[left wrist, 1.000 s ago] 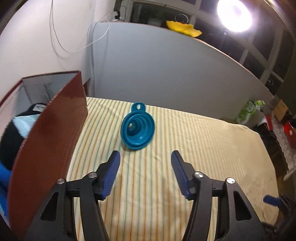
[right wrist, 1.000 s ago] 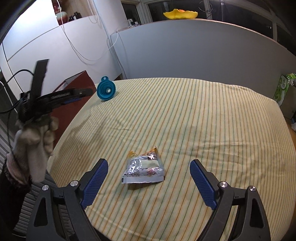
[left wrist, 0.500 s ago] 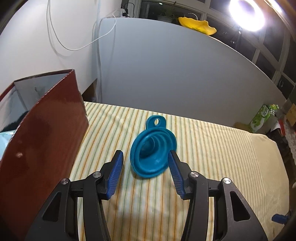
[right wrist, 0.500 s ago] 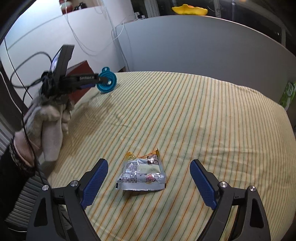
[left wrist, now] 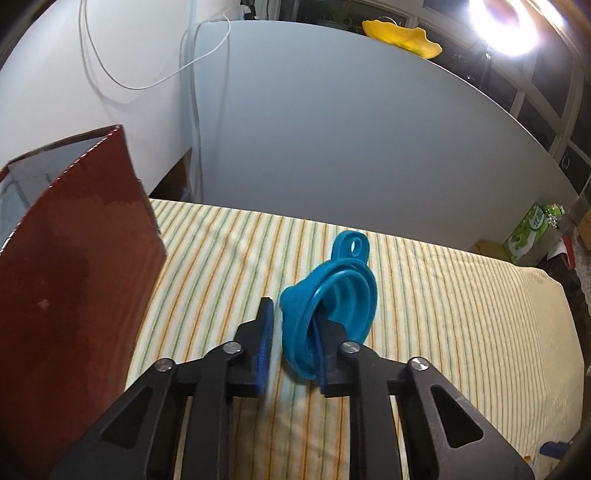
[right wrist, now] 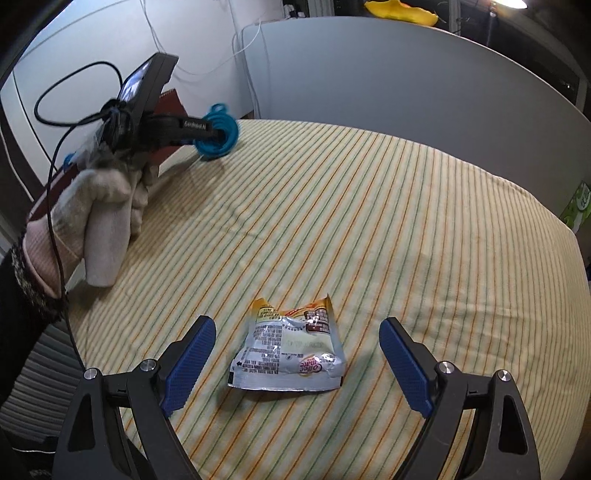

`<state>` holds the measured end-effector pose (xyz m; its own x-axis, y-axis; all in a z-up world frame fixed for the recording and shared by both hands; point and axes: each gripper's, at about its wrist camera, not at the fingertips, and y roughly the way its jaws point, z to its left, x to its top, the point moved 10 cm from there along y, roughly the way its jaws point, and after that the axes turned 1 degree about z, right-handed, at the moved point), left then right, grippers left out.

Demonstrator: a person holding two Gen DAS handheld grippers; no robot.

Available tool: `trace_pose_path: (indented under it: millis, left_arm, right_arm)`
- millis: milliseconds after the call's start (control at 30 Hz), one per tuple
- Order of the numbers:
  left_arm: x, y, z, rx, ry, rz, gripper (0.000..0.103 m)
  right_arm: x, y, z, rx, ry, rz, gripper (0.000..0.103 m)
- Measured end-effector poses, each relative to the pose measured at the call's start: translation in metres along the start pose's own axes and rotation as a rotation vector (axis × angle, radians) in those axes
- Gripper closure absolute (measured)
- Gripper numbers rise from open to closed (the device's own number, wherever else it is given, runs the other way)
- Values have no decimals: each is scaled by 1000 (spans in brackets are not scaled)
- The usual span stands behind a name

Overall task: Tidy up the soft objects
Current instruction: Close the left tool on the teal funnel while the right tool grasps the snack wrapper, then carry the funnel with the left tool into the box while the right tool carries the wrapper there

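A: Over on the left, what of the left gripper (left wrist: 291, 317)?

B: Closed down just now and pinching the blue funnel (left wrist: 332, 295) by its near wall. One finger tucked inside the bowl, the other pressed against the outside.

A: And where in the scene?

B: On the striped cloth (left wrist: 443, 314), at the far left, just right of the red-brown box (left wrist: 74, 277). Tipped up on edge, bowl facing right, hanging loop pointing to the far side. Cannot tell whether lifted clear of the cloth or resting on it.

A: Seen from the right wrist too?

B: Yes, though blurred there. Gripped from below by a gloved hand (right wrist: 99, 221), with a black cable looping away behind.

A: Now the right gripper (right wrist: 295, 325)?

B: Spread wide, blue pads well apart and touching nothing. Pointing down toward the near edge of the cloth.

A: Anything between the pads?

B: A crumpled snack packet (right wrist: 291, 350), silver with orange at the far end, lying flat on the cloth. Centred in the gap, clear of both pads and well apart from the funnel.

A: Behind all that?

B: A grey partition (left wrist: 369, 147) along the far side, topped by something yellow (left wrist: 402, 35). A bright lamp (left wrist: 506, 26) at the far right.
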<state>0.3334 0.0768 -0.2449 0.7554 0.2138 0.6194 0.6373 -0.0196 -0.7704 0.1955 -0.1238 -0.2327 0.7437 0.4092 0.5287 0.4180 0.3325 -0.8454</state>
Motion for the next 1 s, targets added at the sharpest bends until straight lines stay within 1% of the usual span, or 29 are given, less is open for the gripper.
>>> trace_pose_path:
  millis: [67, 200, 333, 400, 467, 533, 567, 600, 800, 1000]
  left_arm:
    - [1, 2, -2, -8, 2, 0, 91]
    - [6, 6, -6, -15, 2, -5, 92]
    - [5, 7, -3, -25, -4, -5, 92]
    - [4, 7, -2, -26, -2, -6, 92]
    - [1, 5, 0, -27, -1, -7, 92]
    - [1, 4, 0, -30, 2, -7, 92]
    - [1, 4, 0, -32, 1, -7, 92]
    - [0, 3, 0, -36, -2, -7, 93]
    - [-10, -7, -4, -65, -8, -5, 93]
    - [-23, -32, -17, -109, 9, -21, 93]
  right_arm:
    - [1, 3, 3, -5, -17, 10, 16]
    - [-3, 8, 8, -17, -49, 29, 16]
    - [-6, 11, 9, -11, -46, 37, 17]
    - [-6, 10, 9, -23, -45, 36, 25]
    - [-5, 7, 5, -27, -37, 32, 47]
    - [-4, 5, 1, -16, -23, 35, 50]
    - [-4, 5, -1, -14, -18, 35, 55]
    - [-4, 4, -3, -19, -14, 34, 57]
    - [-5, -1, -10, 4, 27, 26, 58]
    - [-4, -11, -16, 22, 67, -3, 59]
